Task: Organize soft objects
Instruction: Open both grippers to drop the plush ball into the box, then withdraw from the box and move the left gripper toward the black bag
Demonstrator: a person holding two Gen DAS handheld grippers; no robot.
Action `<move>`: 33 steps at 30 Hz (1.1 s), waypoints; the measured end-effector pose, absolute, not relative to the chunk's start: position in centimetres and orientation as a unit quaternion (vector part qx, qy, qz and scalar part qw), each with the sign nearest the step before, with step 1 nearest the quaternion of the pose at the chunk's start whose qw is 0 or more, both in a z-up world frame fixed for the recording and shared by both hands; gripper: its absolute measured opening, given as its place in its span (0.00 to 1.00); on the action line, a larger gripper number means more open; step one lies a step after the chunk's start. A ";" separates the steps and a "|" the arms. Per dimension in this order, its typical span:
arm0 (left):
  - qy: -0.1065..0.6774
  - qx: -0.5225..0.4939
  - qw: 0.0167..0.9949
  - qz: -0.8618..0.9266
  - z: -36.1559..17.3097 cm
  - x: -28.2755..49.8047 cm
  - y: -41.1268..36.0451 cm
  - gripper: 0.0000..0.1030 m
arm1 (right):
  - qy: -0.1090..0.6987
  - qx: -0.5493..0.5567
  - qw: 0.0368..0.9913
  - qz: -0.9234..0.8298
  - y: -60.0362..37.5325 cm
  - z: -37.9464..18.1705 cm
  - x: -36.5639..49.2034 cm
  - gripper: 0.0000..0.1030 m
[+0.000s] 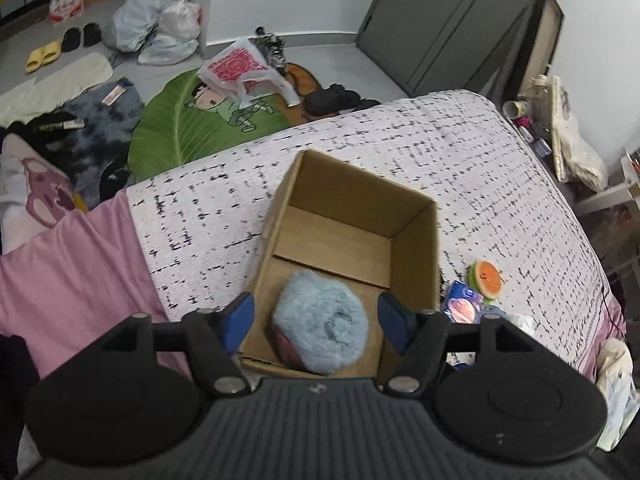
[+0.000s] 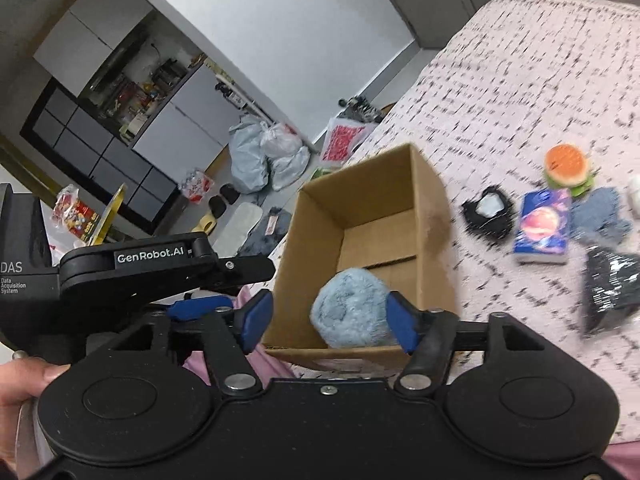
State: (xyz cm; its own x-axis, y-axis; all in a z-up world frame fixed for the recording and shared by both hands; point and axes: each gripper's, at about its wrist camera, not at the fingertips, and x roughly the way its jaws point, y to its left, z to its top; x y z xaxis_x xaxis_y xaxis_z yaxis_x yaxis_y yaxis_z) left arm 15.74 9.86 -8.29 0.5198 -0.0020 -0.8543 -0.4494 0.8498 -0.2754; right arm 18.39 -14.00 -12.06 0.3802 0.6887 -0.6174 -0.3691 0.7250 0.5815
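Note:
An open cardboard box stands on the patterned bedspread. A fluffy light-blue soft object lies inside it at the near end. My left gripper is open above the box's near end, its blue pads on either side of the fluffy object, not touching it. My right gripper is open and empty over the box's near edge. On the bed right of the box lie a plush burger, a blue tissue pack, a black furry item, a blue-grey cloth and a black shiny bag.
The left gripper's body shows at the left of the right wrist view. A pink sheet covers the bed's left side. On the floor beyond are a green leaf mat, plastic bags and slippers. A dark wardrobe stands behind.

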 end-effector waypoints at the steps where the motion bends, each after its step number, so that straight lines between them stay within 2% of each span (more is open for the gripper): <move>1: 0.471 -0.234 0.841 0.131 -8.1 15.8 9.4 0.68 | 0.448 0.174 0.816 0.320 -14.5 -11.9 18.4 0.67; 7: 0.466 -0.219 0.848 0.123 -7.1 16.1 7.0 0.76 | 0.435 0.179 0.833 0.292 -17.4 -11.0 18.1 0.81; 10: 0.460 -0.213 0.854 0.113 -6.6 16.2 5.6 0.76 | 0.429 0.180 0.839 0.282 -19.0 -10.6 18.1 0.88; 16: 0.445 -0.183 0.871 0.094 -5.8 16.3 2.5 0.83 | 0.419 0.164 0.855 0.258 -21.8 -10.0 18.2 0.94; 20: 0.445 -0.173 0.874 0.096 -5.7 16.7 0.7 0.85 | 0.411 0.164 0.864 0.238 -23.8 -9.8 18.2 0.99; 33: 0.448 -0.156 0.876 0.090 -6.8 17.4 -4.9 0.86 | 0.400 0.194 0.869 0.216 -29.2 -9.9 19.1 1.00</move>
State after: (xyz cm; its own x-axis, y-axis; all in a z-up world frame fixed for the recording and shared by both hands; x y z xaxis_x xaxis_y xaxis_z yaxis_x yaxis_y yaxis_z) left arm 17.43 -4.88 -6.84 0.5829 0.0186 -0.8123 -0.2971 0.9354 -0.1918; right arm 19.12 -29.22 -9.93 0.5858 0.5315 -0.6118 -0.2206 0.8310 0.5107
